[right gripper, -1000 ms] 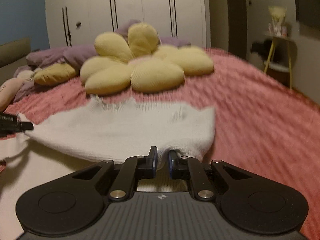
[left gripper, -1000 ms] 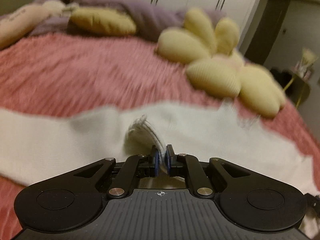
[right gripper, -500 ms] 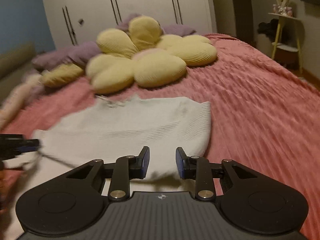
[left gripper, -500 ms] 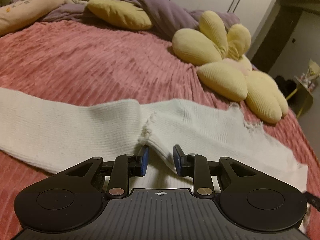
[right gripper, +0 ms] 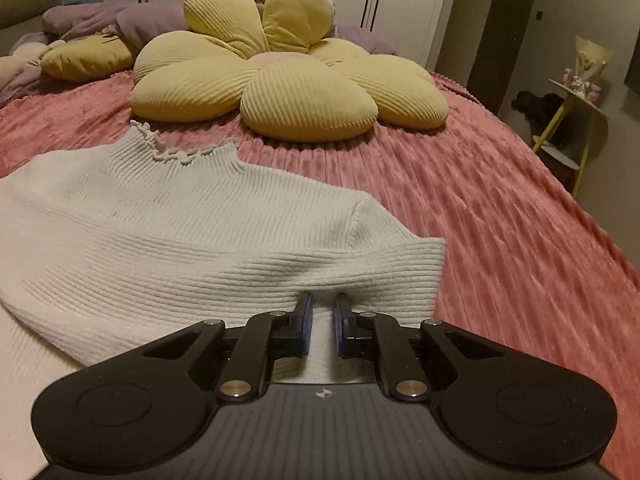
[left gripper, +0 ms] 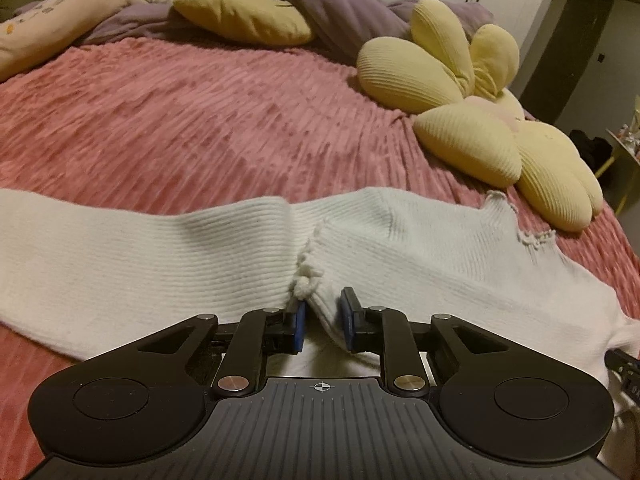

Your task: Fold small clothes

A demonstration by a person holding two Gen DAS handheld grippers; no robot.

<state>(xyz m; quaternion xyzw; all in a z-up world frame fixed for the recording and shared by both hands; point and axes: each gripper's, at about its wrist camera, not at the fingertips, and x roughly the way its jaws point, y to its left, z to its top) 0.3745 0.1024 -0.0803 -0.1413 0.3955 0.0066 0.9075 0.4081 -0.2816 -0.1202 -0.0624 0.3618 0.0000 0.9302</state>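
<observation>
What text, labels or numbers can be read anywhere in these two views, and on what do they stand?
Nothing can be read.
Pink plush pillow, far left in the left wrist view: a row of small embroidered marks, too blurred to read.
White sweater, flower cushion, pink bedspread: no print in view.
Left tongs and right tongs: only a crosshair symbol on each body, no words.
</observation>
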